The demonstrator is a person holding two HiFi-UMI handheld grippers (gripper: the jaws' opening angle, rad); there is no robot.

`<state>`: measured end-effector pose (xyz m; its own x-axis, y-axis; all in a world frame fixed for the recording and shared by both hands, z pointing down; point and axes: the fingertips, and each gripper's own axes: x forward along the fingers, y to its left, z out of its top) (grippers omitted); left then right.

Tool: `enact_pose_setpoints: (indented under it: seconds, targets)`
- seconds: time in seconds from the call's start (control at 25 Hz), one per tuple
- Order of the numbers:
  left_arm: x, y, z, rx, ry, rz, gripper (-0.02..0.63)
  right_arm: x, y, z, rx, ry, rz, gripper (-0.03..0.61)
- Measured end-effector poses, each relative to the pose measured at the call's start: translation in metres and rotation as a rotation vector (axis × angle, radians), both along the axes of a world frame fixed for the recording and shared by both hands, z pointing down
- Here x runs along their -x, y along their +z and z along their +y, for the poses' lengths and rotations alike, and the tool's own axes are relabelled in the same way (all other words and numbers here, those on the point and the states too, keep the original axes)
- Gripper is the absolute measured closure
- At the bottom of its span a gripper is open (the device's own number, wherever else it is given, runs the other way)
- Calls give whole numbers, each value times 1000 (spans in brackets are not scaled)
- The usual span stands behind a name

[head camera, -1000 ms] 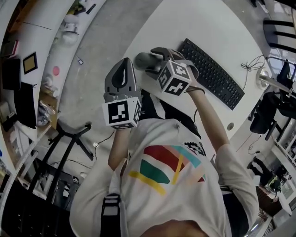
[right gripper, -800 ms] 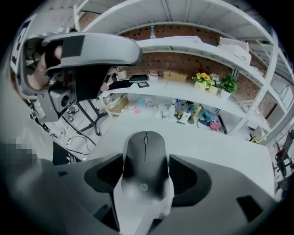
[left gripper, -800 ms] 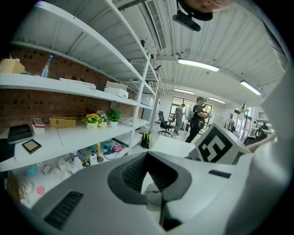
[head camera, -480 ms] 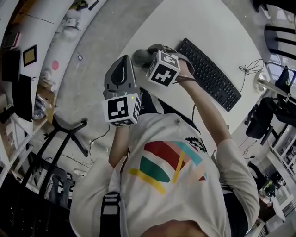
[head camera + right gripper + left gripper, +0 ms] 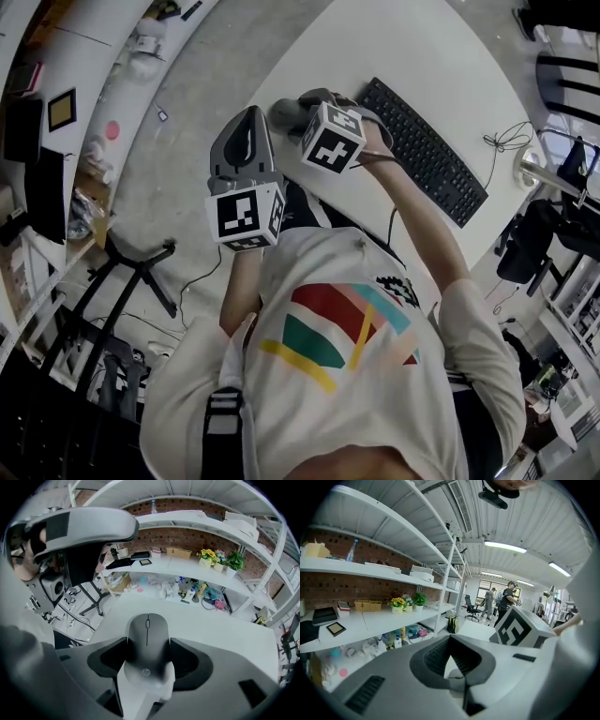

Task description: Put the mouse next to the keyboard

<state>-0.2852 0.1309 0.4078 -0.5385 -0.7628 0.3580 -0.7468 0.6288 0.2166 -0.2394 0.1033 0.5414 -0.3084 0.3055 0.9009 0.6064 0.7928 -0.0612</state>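
Observation:
A grey mouse (image 5: 284,114) (image 5: 147,637) is held over the near left corner of the white table (image 5: 403,47). My right gripper (image 5: 302,114) (image 5: 147,645) is shut on it, one jaw against each side of the mouse. The black keyboard (image 5: 427,150) lies slantwise on the table, just right of that gripper. It does not show in the right gripper view. My left gripper (image 5: 249,122) (image 5: 450,645) hangs off the table's left edge, above the floor. It is shut with nothing in it.
Beyond the table's far edge stand white shelves (image 5: 187,559) with bottles, flowers and baskets. A black chair base (image 5: 141,272) stands on the floor at the left. A thin cable (image 5: 511,131) lies past the keyboard's right end. Bare tabletop (image 5: 211,620) lies ahead of the mouse.
Over the last second my right gripper moved a little up and left with the mouse, and its cube turned. The left gripper barely moved.

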Motion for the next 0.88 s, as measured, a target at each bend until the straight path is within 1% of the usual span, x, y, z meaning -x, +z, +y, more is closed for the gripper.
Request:
enact_pose_setpoints:
  seconds: [0.12, 0.24, 0.44, 0.56, 0.68, 0.76, 0.88]
  targets:
    - [-1, -1, -3, -2, 12, 0, 572, 1, -1, 0, 3, -1, -7, 278]
    - [0, -5, -6, -2, 23, -4, 572, 4, -7, -1, 7, 12, -35, 278]
    - [-1, -11, -10, -6, 38, -16, 572, 9, -31, -4, 38, 80, -107, 278]
    - [-2, -17, -20, -16, 65, -28, 572, 11, -51, -18, 52, 161, -158, 278]
    - [-10, -28, -36, -32, 101, -44, 572, 2, -68, -39, 53, 255, -193, 278]
    - [-20, -35, -51, -46, 140, -52, 572, -9, -78, -56, 50, 327, -217, 278]
    - [-39, -43, -81, -78, 227, -47, 572, -29, -90, -87, 49, 459, -248, 278]
